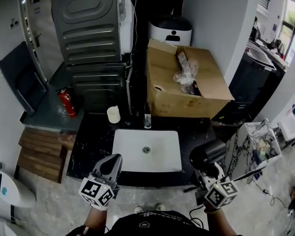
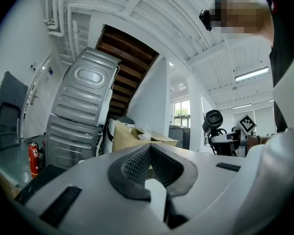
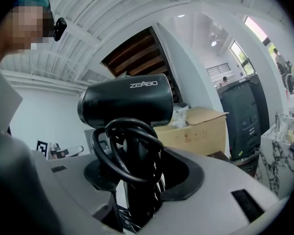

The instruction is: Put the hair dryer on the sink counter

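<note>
My right gripper (image 1: 208, 170) is clamped on the handle of the hair dryer (image 1: 207, 154). The jaws are held fairly wide by the handle and by the cord (image 3: 122, 151) looped round it, and the barrel stands upright above them. From the head view the dryer hangs at about four o'clock of the sink basin (image 1: 146, 151), near the front right corner of the dark bench (image 1: 91, 146). As far as I can judge it is not resting on anything yet. My left gripper (image 1: 114, 160) is closed with nothing in it, at seven o'clock of the basin.

What worries me:
- The dryer is top-heavy, so a grip partly on slippery cord could let it swing over in the jaws.
- The bare strip at three o'clock of the basin looks narrow, and the cardboard box (image 1: 187, 82) fills the back at one o'clock. Set down too near the rim, the dryer could roll into the basin; too near the edge, it could drop to the floor.
- The cord loop could catch on a jaw when I let go and drag the dryer back.
</note>
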The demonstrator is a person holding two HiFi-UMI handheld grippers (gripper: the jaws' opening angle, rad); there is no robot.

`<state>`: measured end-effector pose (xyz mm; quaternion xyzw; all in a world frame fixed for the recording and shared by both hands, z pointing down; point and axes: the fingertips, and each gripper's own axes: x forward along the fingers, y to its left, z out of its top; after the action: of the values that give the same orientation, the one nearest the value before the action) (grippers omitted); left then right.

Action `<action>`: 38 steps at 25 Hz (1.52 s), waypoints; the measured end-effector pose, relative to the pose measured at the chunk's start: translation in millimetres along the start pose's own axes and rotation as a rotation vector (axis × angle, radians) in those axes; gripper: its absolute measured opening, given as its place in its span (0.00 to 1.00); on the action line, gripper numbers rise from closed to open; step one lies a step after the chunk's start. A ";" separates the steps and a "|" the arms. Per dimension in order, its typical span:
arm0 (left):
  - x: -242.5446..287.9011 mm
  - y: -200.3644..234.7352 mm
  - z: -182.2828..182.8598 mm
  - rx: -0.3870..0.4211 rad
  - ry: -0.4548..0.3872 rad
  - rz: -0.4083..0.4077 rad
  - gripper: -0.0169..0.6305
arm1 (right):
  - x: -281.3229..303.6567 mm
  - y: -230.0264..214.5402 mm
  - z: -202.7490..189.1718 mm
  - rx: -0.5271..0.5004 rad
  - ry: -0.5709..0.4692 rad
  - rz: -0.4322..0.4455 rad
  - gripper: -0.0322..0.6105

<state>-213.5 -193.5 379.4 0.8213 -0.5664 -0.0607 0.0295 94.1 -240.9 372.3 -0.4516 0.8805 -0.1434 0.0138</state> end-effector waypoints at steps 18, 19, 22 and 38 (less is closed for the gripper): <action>34.3 -9.7 -15.1 0.019 0.063 -0.072 0.05 | 1.6 -21.2 -3.4 0.016 0.018 -0.029 0.40; 35.5 -10.3 -15.8 0.017 0.065 -0.077 0.05 | 0.7 -22.7 -3.3 0.016 0.018 -0.033 0.40; 38.2 -13.2 -17.4 0.019 0.070 -0.086 0.05 | -1.8 -28.0 -3.3 0.015 0.019 -0.048 0.40; 31.6 -32.9 -33.4 0.006 0.084 -0.102 0.05 | 21.4 -92.8 -83.1 0.056 0.279 -0.124 0.40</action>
<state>-167.5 -212.0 406.5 0.8510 -0.5224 -0.0259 0.0477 142.1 -289.2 478.7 -0.4801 0.8400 -0.2299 -0.1047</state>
